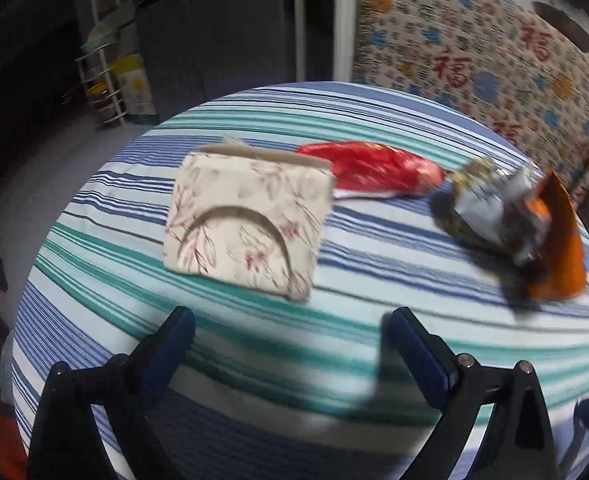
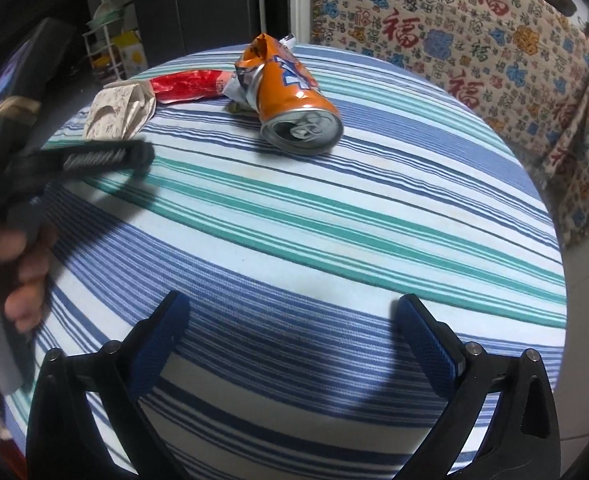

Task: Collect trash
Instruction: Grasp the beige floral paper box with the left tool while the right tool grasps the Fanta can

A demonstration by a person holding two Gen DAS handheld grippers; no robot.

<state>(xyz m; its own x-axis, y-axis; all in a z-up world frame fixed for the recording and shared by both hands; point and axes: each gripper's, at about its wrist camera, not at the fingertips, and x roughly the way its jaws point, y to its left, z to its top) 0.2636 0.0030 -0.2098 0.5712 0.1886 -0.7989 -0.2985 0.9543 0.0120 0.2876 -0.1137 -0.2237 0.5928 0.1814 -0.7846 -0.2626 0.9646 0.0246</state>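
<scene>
tablecloth (image 2: pixel 334 208): blue-teal-white stripes | can (image 2: pixel 294 108): orange | wrapper (image 1: pixel 374 172): red | box (image 1: pixel 246 220): cream floral

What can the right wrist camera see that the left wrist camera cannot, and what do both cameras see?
Only the right wrist view shows the crushed orange can's open silver end with its pull tab, and the person's hand gripping the left gripper's handle. Only the left wrist view shows the floral paper box's broad face with its curved cut. Both show the striped tablecloth, the red wrapper, the box, the can, and their own blue-padded fingers spread apart with nothing between them.
</scene>
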